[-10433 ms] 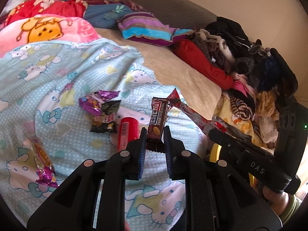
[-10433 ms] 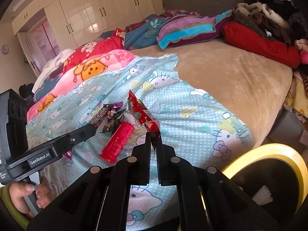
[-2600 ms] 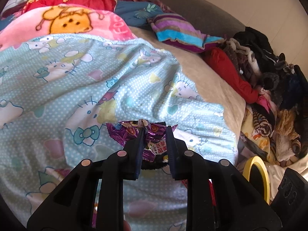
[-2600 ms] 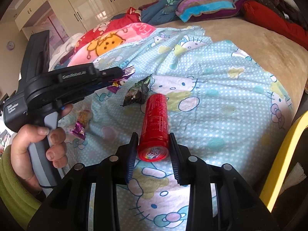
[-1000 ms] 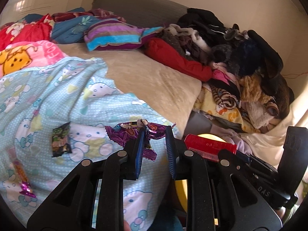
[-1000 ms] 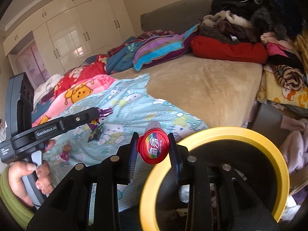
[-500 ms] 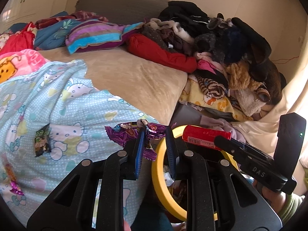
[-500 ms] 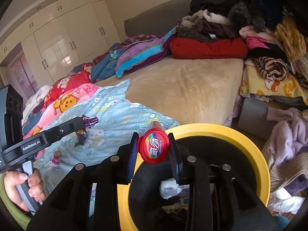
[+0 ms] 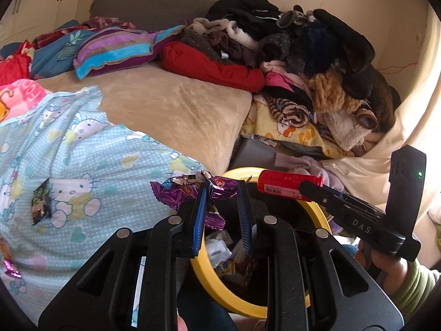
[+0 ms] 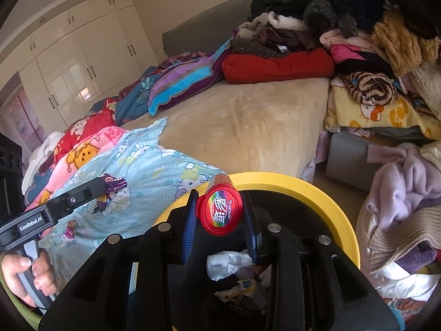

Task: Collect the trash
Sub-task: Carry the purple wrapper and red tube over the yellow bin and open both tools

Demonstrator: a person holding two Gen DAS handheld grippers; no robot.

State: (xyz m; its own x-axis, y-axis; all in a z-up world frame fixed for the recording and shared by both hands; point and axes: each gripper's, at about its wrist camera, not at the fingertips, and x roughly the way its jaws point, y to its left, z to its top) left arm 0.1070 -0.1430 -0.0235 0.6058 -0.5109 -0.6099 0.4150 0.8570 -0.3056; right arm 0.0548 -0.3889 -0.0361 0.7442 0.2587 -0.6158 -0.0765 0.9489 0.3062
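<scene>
My left gripper (image 9: 222, 193) is shut on a crumpled purple wrapper (image 9: 187, 190) and holds it over the near rim of the yellow-rimmed trash bin (image 9: 319, 212). My right gripper (image 10: 219, 207) is shut on a red tube (image 10: 220, 209) and holds it above the bin (image 10: 317, 190); the tube also shows in the left wrist view (image 9: 286, 186). Crumpled paper and wrappers lie inside the bin. A dark green wrapper (image 9: 41, 202) and a small purple wrapper (image 9: 11, 264) lie on the blue Hello Kitty blanket (image 9: 82, 160).
A beige bed (image 9: 171, 104) holds striped pillows (image 9: 115, 47) and a red bundle (image 9: 209, 66). A big pile of clothes and plush toys (image 9: 317, 63) stands at the right. Lilac clothes (image 10: 405, 182) lie beside the bin. White wardrobes (image 10: 74, 63) line the far wall.
Both grippers have moved right from the blanket to above the bin, the left carrying the purple wrapper, the right the red tube. Earlier each held a different wrapper.
</scene>
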